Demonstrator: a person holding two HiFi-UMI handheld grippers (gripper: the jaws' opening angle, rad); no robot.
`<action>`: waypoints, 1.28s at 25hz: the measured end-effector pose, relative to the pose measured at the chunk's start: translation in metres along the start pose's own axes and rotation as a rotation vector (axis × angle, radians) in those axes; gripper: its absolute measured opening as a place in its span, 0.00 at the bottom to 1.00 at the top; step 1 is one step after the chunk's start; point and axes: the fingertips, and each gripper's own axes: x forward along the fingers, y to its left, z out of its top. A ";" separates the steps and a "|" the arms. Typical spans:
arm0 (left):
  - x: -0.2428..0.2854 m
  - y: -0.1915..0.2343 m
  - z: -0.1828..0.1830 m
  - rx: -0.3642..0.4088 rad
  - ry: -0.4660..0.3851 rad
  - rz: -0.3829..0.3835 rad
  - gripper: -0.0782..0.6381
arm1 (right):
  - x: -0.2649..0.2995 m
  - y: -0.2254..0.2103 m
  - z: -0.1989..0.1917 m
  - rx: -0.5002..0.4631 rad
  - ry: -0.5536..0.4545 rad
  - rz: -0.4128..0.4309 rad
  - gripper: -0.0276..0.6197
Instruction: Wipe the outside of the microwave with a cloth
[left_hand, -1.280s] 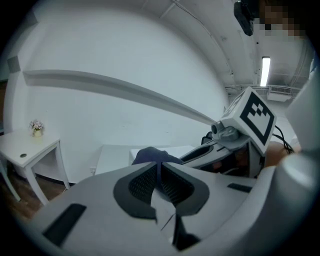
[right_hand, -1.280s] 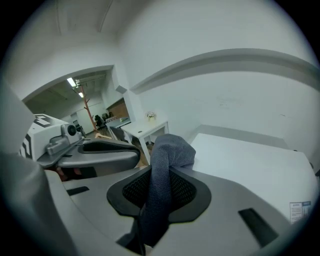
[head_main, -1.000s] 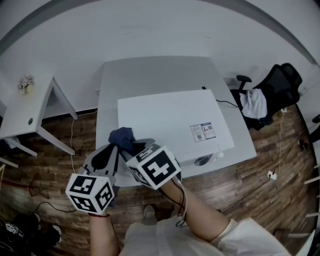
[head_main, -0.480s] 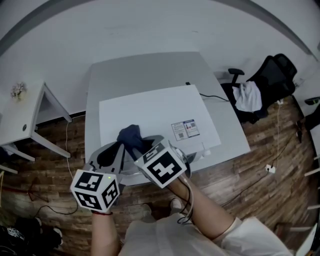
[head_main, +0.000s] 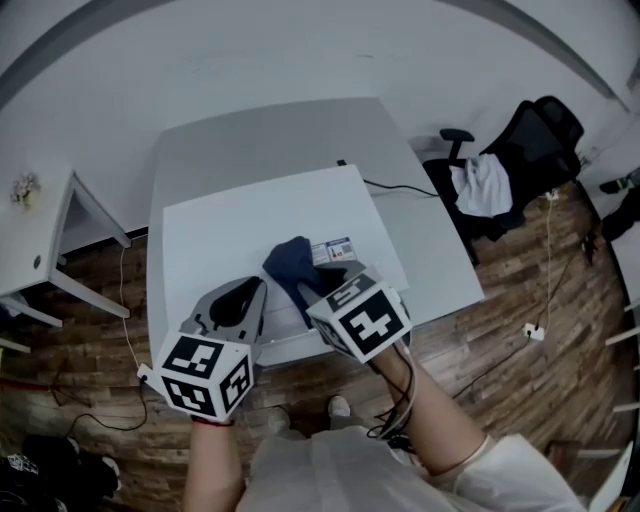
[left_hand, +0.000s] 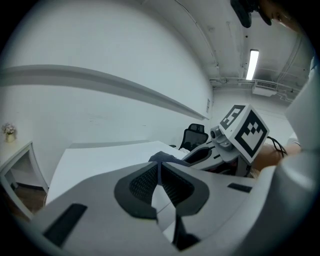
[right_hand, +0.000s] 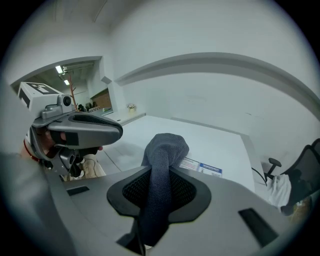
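Observation:
The white microwave (head_main: 230, 235) stands on a grey table, and I look down on its flat top. A dark blue cloth (head_main: 293, 262) lies bunched on that top, just left of a printed label (head_main: 333, 250). My right gripper (head_main: 314, 287) is shut on the cloth (right_hand: 162, 150), which runs up between its pads and folds over the tips. To its left, my left gripper (head_main: 250, 292) hangs over the microwave's front edge, shut and empty (left_hand: 159, 167). The left gripper view shows the cloth (left_hand: 164, 157) just beyond its tips.
The grey table (head_main: 260, 130) extends behind and to the right of the microwave, with a black cable (head_main: 400, 190) trailing off it. A black office chair (head_main: 520, 150) draped with white fabric stands at the right. A small white side table (head_main: 40, 235) is at the left. The floor is wood.
Both grippers and the cloth have slid right across the microwave top, from near its left front corner to beside the label.

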 end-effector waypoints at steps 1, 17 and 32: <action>0.003 -0.005 0.000 0.000 0.001 -0.004 0.13 | -0.005 -0.009 -0.004 0.004 0.000 -0.010 0.19; 0.040 -0.055 0.004 0.007 0.000 -0.024 0.13 | -0.063 -0.101 -0.056 0.041 0.015 -0.111 0.19; 0.035 -0.061 0.003 -0.003 -0.025 0.036 0.13 | -0.071 -0.121 -0.050 -0.041 -0.004 -0.142 0.19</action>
